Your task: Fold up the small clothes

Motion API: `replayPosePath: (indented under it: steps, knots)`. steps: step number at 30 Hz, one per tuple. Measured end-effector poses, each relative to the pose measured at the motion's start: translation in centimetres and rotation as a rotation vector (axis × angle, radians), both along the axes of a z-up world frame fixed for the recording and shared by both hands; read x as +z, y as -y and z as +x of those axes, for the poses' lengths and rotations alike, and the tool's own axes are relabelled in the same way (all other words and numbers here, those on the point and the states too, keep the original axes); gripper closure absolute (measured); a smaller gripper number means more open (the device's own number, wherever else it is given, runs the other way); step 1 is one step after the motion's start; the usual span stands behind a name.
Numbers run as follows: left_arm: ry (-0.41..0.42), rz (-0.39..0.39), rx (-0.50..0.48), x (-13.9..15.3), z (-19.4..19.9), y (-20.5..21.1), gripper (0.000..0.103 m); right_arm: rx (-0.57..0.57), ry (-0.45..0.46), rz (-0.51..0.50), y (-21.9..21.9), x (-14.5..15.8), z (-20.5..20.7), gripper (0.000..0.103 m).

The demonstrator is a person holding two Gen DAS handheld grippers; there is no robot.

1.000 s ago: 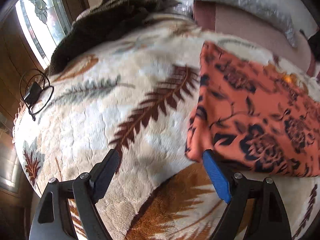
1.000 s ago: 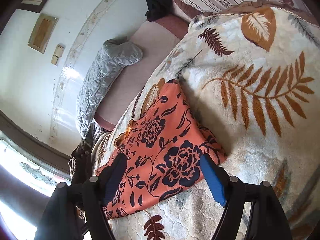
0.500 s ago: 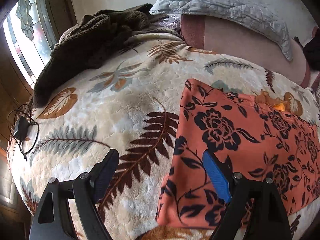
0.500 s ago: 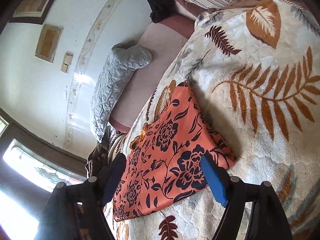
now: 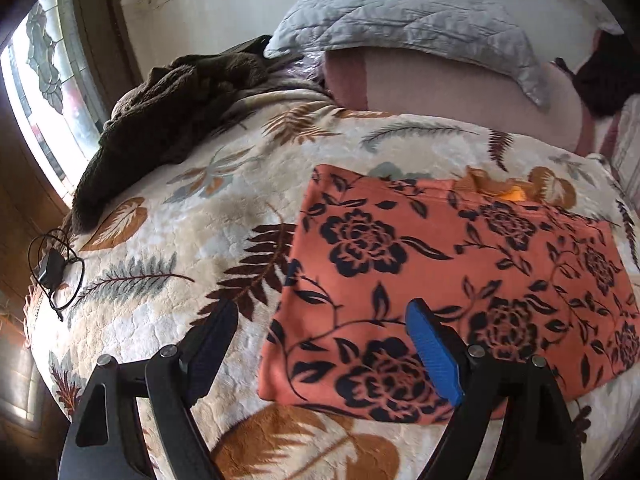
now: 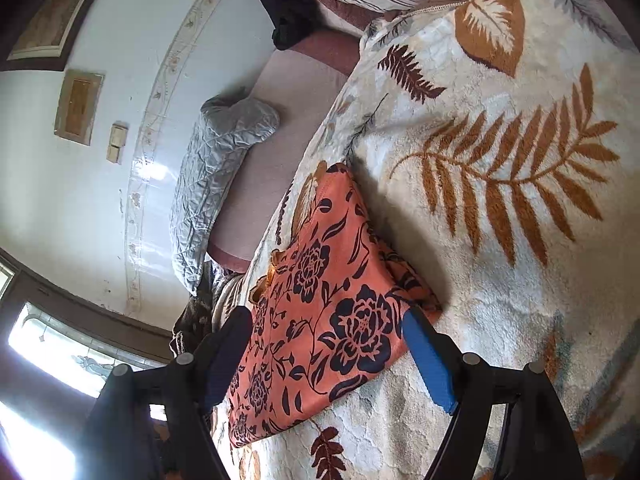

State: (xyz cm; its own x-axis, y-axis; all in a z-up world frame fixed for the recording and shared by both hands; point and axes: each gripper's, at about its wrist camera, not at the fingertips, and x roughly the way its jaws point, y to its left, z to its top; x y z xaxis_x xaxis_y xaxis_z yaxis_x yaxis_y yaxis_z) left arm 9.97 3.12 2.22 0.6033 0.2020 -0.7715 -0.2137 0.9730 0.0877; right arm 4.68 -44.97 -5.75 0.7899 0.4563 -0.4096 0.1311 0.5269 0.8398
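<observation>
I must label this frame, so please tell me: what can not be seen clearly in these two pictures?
- Orange cloth: its right end is cut off by the left view's edge; in the right view the left finger hides part of it.
- Layers in the cloth: hidden, only the top shows.
- Yellow bit at the cloth's far edge: too small to identify.
- Black cable: too small to tell what it is.

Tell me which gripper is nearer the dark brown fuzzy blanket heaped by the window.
Left. The left gripper hangs over the bed with the dark brown fuzzy blanket ahead-left; the right gripper sees only its far edge.
</observation>
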Motion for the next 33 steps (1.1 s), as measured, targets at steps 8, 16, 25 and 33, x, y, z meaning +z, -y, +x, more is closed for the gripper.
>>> replayPosePath:
  steps: [8,16,25,33]
  knots:
    - [0.007,-0.038,-0.078,0.6,-3.3,3.2,0.016,0.032,-0.021,-0.074,-1.8,-0.1,0.3,0.022]
    - [-0.01,-0.09,-0.087,0.1,-4.9,3.8,0.016,0.087,-0.103,-0.101,-3.1,-1.8,0.1,0.022]
    - [0.007,-0.125,-0.103,-0.5,-5.9,2.9,0.016,0.069,-0.137,0.04,-1.8,-3.2,-0.7,0.022]
    - [-0.031,-0.109,-0.099,-2.8,-1.7,3.9,0.016,0.039,-0.174,0.065,-1.7,-3.1,2.5,0.024]
